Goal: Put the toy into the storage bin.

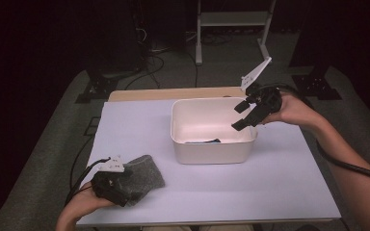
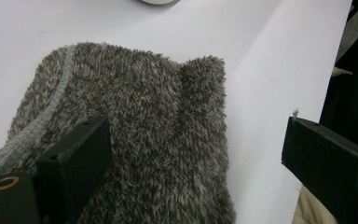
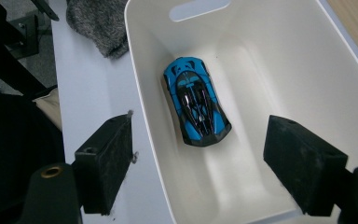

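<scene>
Fuzzy grey cloth (image 2: 130, 140) sits right under the left hand-held gripper (image 1: 113, 185), jaws wide with one pad resting on the pile, nothing pinched. Over at the white bin (image 1: 213, 149), the right hand-held gripper (image 1: 244, 115) hovers wide and empty; the blue toy car (image 3: 196, 100) lies below and ahead of it, long axis running away between the jaws. Only the bin walls crowd it.

toy car (image 1: 203, 141): mostly hidden by bin wall (image 1: 212, 150) | fuzzy cloth (image 2: 135, 140): cut off at bottom edge
</scene>
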A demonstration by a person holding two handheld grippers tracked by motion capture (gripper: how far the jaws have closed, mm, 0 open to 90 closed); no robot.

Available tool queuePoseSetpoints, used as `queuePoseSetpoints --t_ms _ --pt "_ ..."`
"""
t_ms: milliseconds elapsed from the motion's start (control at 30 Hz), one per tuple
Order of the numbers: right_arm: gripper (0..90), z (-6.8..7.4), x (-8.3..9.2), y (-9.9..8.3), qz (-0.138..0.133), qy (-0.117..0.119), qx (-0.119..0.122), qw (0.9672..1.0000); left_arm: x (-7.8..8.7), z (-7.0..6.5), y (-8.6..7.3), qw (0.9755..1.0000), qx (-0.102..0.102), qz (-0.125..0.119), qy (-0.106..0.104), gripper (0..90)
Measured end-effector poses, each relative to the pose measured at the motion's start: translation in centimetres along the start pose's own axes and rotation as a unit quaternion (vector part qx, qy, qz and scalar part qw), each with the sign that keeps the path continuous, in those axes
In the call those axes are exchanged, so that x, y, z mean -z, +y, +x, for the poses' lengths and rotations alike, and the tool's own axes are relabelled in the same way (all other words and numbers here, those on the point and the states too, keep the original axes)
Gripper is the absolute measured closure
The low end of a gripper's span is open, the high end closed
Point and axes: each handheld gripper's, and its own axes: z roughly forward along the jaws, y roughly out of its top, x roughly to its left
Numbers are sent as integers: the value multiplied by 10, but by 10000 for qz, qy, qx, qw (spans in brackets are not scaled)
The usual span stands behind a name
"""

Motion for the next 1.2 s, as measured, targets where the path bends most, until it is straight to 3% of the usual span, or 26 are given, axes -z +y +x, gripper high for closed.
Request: queuePoseSetpoints --t_ms 567,1200 --pt "222 2 18 -28 -128 -81 -209 9997 1 -2 1 10000 -23 1 18 79" --pt "215 5 29 -79 -288 -92 -547 9980 -1 -3 2 10000 -36 37 16 79"
